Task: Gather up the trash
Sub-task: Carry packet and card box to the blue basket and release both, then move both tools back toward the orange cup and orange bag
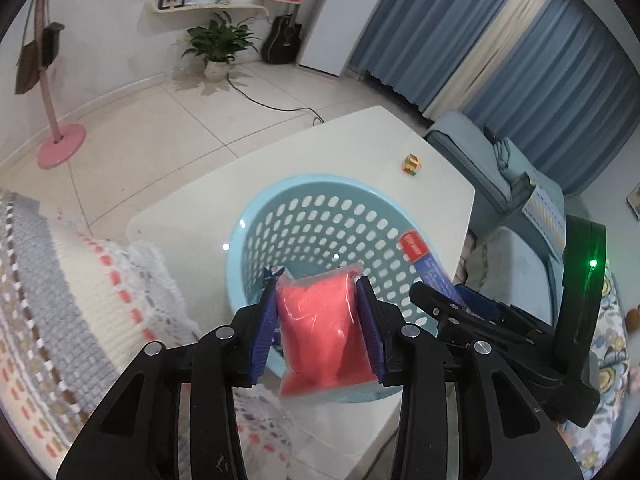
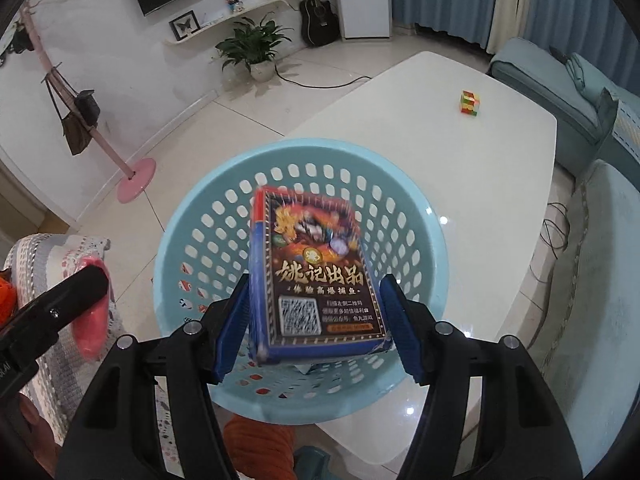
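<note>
A light blue perforated basket (image 1: 320, 216) stands on the white table (image 1: 352, 144); it also shows in the right wrist view (image 2: 224, 208). My left gripper (image 1: 318, 280) is shut on a clear bag of pink-red stuff (image 1: 320, 328) and holds it over the basket's near rim. My right gripper (image 2: 316, 308) holds a blue card box with Chinese print (image 2: 316, 276) over the basket's mouth; the box touches the left pad, with a small gap at the right pad. The box's red end (image 1: 414, 246) and the right gripper (image 1: 460, 304) show in the left wrist view.
A coloured puzzle cube (image 2: 470, 104) sits far back on the table. A knitted blanket (image 1: 60, 280) lies left of the basket. A blue sofa (image 2: 592, 240) runs along the right. A pink stand (image 2: 136, 180), a potted plant (image 2: 256, 48) and a guitar (image 2: 318, 20) are across the floor.
</note>
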